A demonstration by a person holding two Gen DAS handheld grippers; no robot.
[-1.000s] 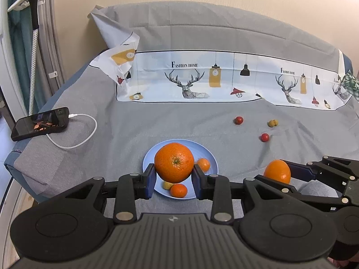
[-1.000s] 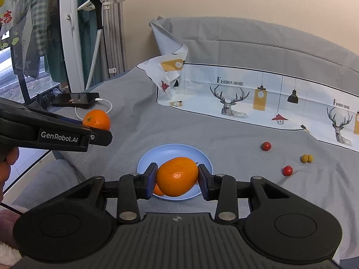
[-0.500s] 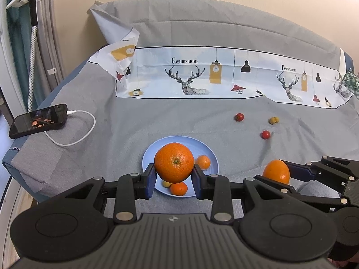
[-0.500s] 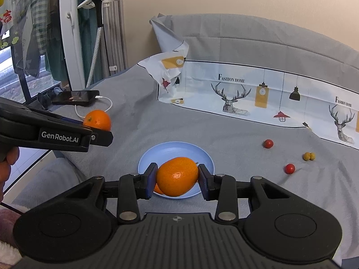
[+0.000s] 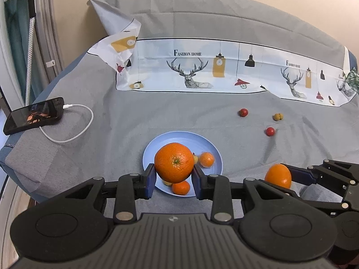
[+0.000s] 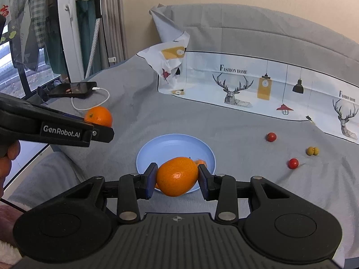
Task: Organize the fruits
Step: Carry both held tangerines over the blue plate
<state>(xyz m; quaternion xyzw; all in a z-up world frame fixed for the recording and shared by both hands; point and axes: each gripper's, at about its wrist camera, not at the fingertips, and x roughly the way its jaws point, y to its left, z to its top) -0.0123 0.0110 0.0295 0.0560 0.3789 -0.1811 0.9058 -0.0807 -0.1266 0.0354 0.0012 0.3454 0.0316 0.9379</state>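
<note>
We hold a round orange [image 5: 174,162] clamped in our left tongs [image 5: 174,180] over the blue plate [image 5: 154,148], and an oval orange [image 6: 177,176] clamped in our right tongs [image 6: 177,180] above the plate's six o'clock rim. Two red tomatoes [image 5: 270,131] lie on the bed [image 5: 125,123] at two o'clock.

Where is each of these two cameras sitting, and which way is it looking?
Left wrist: sits on the left gripper, looking forward and down past its round orange at the pale blue plate; the right gripper shows at right.
Right wrist: sits on the right gripper, looking down past its oval orange; the left gripper and a hand show at left.
Shared: plate, grey bedcover, black phone.
</note>
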